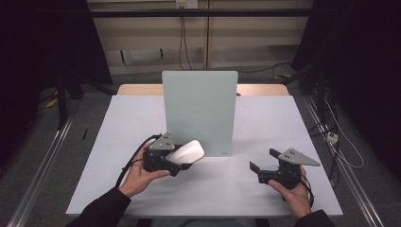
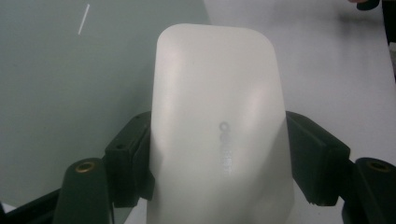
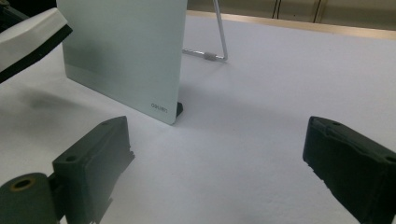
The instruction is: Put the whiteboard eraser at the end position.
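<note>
A white eraser (image 1: 188, 152) with a dark underside is clamped between the black jaws of my left gripper (image 1: 182, 161), held just above the table at the lower left corner of a pale green board (image 1: 199, 111). In the left gripper view the eraser (image 2: 217, 130) stands up between both pads of the gripper (image 2: 219, 154), with the board (image 2: 70, 79) close behind it. My right gripper (image 1: 262, 161) rests low at the right, open, jaws wide apart and empty (image 3: 219, 163). The right gripper view has the board (image 3: 121, 51) and the eraser (image 3: 28, 35) at upper left.
The board stands upright mid-table on a thin wire stand (image 3: 219, 42). The white tabletop (image 1: 265, 123) spreads to both sides and in front. Dark frame posts and cables lie on the floor beyond the table edges.
</note>
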`<state>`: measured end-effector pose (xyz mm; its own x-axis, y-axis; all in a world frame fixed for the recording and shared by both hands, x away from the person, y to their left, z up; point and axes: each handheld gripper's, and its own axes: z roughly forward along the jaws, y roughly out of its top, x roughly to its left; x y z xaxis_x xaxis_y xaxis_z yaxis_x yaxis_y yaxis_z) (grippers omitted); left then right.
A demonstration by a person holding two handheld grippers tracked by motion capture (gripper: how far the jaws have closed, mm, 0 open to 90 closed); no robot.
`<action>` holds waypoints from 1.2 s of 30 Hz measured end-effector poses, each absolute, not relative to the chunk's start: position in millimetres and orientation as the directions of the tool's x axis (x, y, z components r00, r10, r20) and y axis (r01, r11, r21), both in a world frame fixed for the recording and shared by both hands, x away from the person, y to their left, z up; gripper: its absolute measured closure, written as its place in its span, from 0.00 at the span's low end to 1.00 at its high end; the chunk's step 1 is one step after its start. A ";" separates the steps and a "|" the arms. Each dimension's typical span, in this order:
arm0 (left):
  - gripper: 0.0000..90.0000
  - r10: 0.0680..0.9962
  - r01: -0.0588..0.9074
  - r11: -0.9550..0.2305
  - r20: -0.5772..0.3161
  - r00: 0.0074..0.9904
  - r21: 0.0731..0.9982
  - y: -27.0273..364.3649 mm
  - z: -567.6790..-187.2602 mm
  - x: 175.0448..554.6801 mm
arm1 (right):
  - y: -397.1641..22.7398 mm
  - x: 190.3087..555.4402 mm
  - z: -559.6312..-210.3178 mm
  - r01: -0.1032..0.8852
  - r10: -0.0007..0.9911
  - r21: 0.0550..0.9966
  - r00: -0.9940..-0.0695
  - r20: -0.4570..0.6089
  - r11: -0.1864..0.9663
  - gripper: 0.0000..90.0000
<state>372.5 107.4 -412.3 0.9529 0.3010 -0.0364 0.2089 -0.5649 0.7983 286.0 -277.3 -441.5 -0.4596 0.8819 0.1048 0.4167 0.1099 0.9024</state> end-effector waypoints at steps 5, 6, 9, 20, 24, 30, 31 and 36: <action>0.34 0.258 0.209 -0.609 -0.059 0.964 0.765 96.6 -417.2 368.1 | -277.4 284.8 -441.1 0.415 0.882 0.903 -0.459 0.104 0.110 0.08; 0.34 0.251 0.207 -0.620 -0.059 0.966 0.757 94.2 -418.3 367.1 | -277.1 284.7 -441.0 0.415 0.882 0.903 -0.460 0.103 0.111 0.08; 0.34 0.233 0.196 -0.650 -0.053 0.971 0.734 86.9 -421.5 365.5 | -277.1 285.2 -441.3 0.415 0.882 0.903 -0.460 0.103 0.111 0.08; 0.34 0.159 0.139 -0.733 -0.031 0.987 0.665 52.7 -431.9 357.0 | -276.3 285.8 -441.6 0.417 0.880 0.901 -0.465 0.100 0.118 0.08; 0.34 0.153 0.139 -0.750 -0.035 0.988 0.647 47.3 -438.3 356.8 | -276.8 285.3 -441.4 0.417 0.880 0.901 -0.464 0.100 0.117 0.08; 0.34 0.154 0.137 -0.754 -0.029 0.988 0.642 37.9 -441.1 359.0 | -275.8 285.7 -441.6 0.418 0.879 0.901 -0.465 0.101 0.118 0.08; 0.34 0.155 0.138 -0.755 -0.029 0.987 0.641 35.9 -442.3 359.2 | -275.7 285.8 -441.7 0.419 0.879 0.900 -0.466 0.103 0.117 0.08; 0.34 0.161 0.144 -0.760 -0.031 0.986 0.634 33.1 -444.3 360.1 | -276.4 286.0 -441.9 0.417 0.879 0.901 -0.466 0.101 0.118 0.08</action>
